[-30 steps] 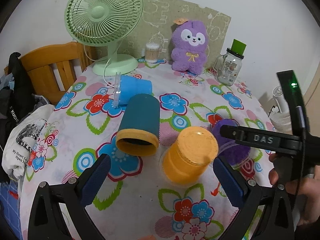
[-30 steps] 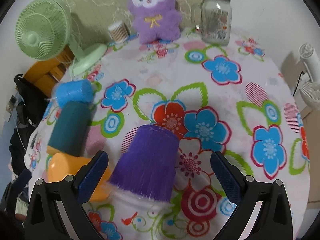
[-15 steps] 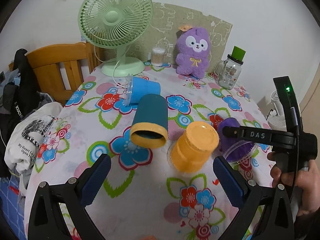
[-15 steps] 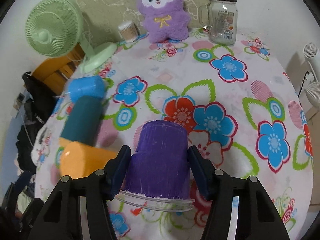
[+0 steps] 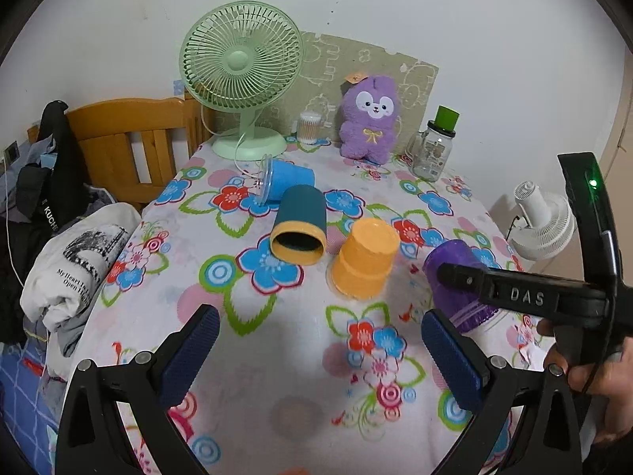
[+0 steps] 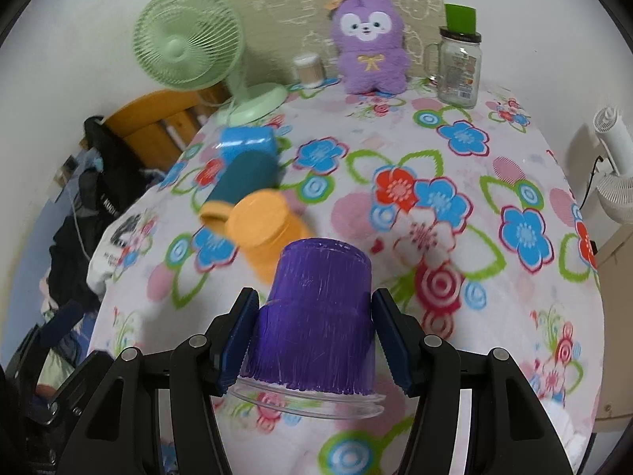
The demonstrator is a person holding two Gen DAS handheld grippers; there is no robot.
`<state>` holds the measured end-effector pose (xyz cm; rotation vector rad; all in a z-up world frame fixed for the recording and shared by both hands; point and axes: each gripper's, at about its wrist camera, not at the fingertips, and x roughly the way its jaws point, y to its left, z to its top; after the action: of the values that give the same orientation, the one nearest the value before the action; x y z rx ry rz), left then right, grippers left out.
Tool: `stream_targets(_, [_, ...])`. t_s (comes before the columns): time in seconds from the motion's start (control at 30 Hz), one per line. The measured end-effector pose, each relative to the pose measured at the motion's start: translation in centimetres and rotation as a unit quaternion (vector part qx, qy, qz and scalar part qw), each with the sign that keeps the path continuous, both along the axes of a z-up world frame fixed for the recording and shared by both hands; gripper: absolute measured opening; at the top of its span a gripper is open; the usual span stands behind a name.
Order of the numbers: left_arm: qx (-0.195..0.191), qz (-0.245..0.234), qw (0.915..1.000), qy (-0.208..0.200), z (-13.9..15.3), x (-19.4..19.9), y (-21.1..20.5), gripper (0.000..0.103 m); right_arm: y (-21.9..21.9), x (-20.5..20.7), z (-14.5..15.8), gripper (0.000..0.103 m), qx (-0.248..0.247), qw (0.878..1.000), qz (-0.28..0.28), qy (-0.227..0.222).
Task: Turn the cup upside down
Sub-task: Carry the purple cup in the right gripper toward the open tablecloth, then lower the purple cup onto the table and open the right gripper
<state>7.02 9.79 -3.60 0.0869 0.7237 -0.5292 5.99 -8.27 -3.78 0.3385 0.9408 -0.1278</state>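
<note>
- Right gripper (image 6: 314, 334): lower centre of the right wrist view, its blue pads pinching the purple cup (image 6: 316, 324) from both sides.
- Purple cup: bottom up, clear rim lowest; whether that rim touches the floral tablecloth (image 6: 455, 150) cannot be told.
- Left gripper (image 5: 316, 350): bottom of the left wrist view, fingers spread wide, nothing between them.
- Orange cup (image 5: 366, 263): centre, upside down on the cloth.
- Teal cup (image 5: 300, 223): centre left, on its side, orange-rimmed mouth toward the camera.
- Blue cup (image 5: 285, 184): just behind the teal cup, on its side.
- Green desk fan (image 5: 241, 67): upper centre left.
- Purple plush toy (image 5: 370, 118): upper centre right.
- Glass jar (image 5: 433, 146): right of the plush, green lid.
</note>
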Motion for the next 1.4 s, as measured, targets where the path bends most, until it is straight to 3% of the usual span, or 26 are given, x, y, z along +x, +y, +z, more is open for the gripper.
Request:
stream_targets(0.33, [0.007, 0.012, 0.9999, 0.010, -1.3, -3.0, 3.1, 0.103, 4.4, -2.6, -0.5, 0.063, -0.005, 0.999, 0.032, 0.005])
stream_targets(0.7, [0.010, 0.027, 0.9992, 0.027, -2.6, -3.7, 5.2, 0.103, 6.8, -3.3, -0.8, 0.063, 0.000, 0.999, 0.050, 0.006])
stream_targets(1.4, [0.022, 0.066, 0.9951, 0.070, -5.8, -2.3, 7.8, 0.103, 8.9, -0.1, -5.7, 0.063, 0.018, 0.996, 0.068, 0.052])
